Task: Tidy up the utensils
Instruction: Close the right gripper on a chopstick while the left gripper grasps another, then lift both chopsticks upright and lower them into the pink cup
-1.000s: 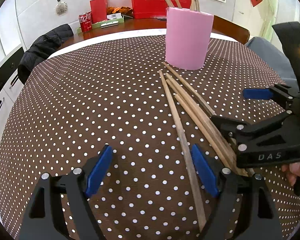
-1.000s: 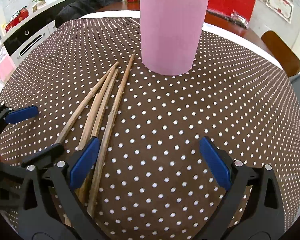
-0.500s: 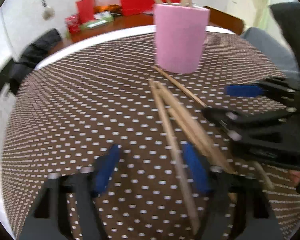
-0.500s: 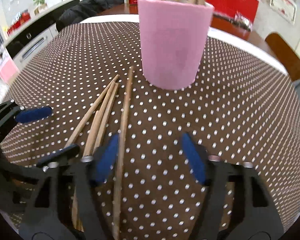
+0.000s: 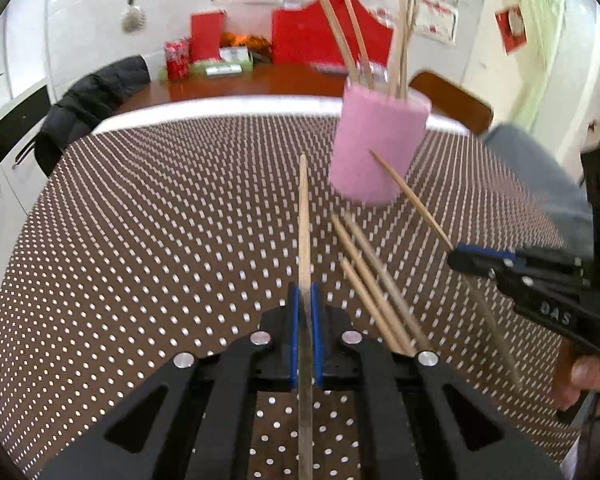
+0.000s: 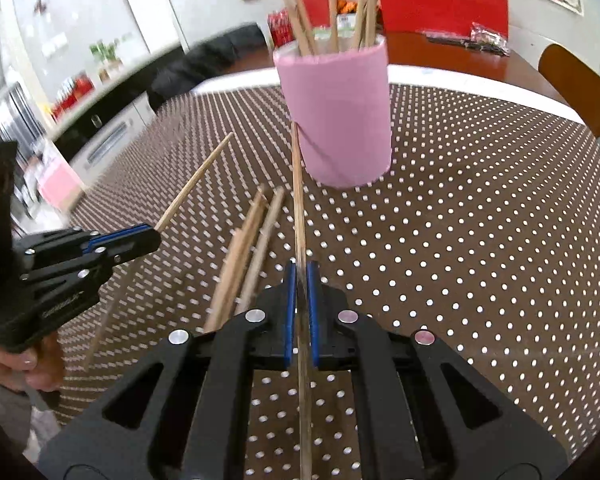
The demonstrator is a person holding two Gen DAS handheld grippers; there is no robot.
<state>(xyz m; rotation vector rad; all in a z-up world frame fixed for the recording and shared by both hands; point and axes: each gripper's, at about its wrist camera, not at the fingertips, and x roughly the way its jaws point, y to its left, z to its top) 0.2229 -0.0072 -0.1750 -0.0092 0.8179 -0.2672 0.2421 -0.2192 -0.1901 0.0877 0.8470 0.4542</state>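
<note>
Brown, white-dotted cloth covers the round worktop [image 5: 140, 240], on which a pink holder [image 5: 376, 148] with upright chopsticks is stood. Each tool is clenched on one chopstick: the left tool [image 5: 305, 300] on a stick [image 5: 303, 216] and the right tool [image 6: 300, 280] on a stick [image 6: 297, 184], each with its long axis pointed ahead at the holder. The right tool is judged nearer. Three loose chopsticks [image 5: 370, 280] are left between them. "DAS" is read on one tool body [image 5: 556, 316].
</note>
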